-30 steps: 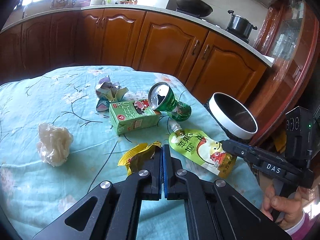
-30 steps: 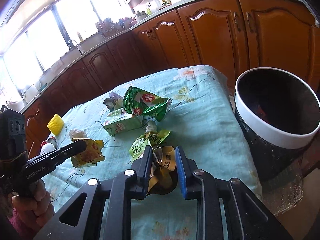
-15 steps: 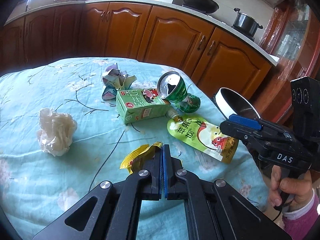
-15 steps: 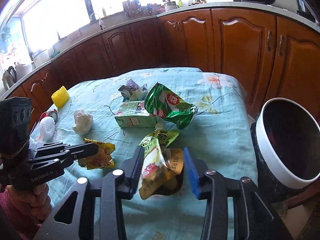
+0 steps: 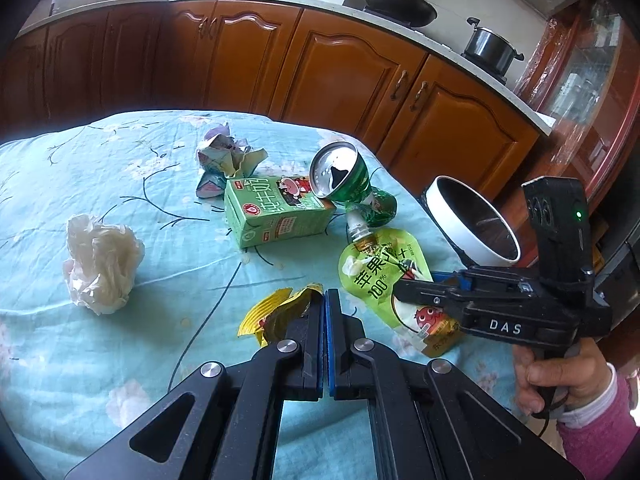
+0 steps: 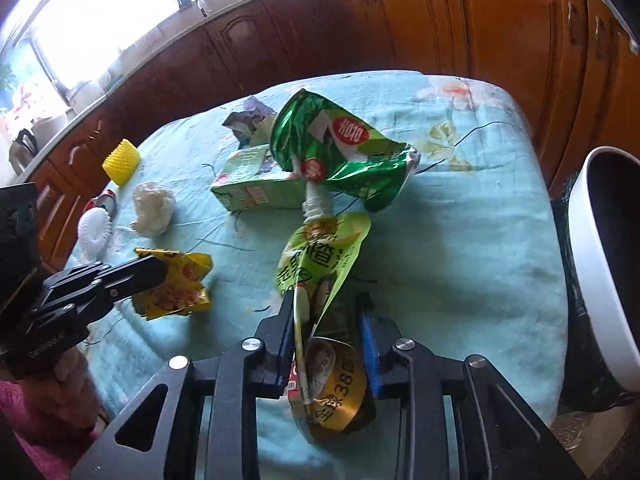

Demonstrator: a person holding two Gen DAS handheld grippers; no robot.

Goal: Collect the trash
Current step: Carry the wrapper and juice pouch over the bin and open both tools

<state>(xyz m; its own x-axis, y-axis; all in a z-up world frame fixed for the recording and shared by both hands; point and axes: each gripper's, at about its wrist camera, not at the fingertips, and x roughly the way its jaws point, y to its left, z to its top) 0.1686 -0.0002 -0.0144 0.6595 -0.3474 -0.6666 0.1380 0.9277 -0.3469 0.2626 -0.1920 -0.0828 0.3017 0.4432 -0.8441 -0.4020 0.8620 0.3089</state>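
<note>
My left gripper (image 5: 325, 300) is shut on a crumpled yellow wrapper (image 5: 276, 312), which also shows in the right wrist view (image 6: 176, 284). My right gripper (image 6: 326, 312) has its jaws around the lower end of a green juice pouch (image 6: 320, 264), closed partway on it; the pouch lies on the cloth in the left wrist view (image 5: 384, 272). A green milk carton (image 5: 276, 210), a green foil snack bag (image 6: 340, 152), crumpled paper (image 5: 224, 152) and a white tissue wad (image 5: 100, 268) lie on the table. A white-rimmed bin (image 6: 600, 264) stands off the right edge.
The table has a light blue floral cloth (image 5: 80, 168). A yellow sponge-like roll (image 6: 121, 160), a white brush (image 6: 94, 232) and a small can (image 6: 104, 204) lie at the far left edge. Wooden cabinets (image 5: 340, 68) run behind.
My right gripper has swung left over the table, with the bin sliding to the right edge of its view, and has come down on the juice pouch. My left gripper stays shut on the yellow wrapper.
</note>
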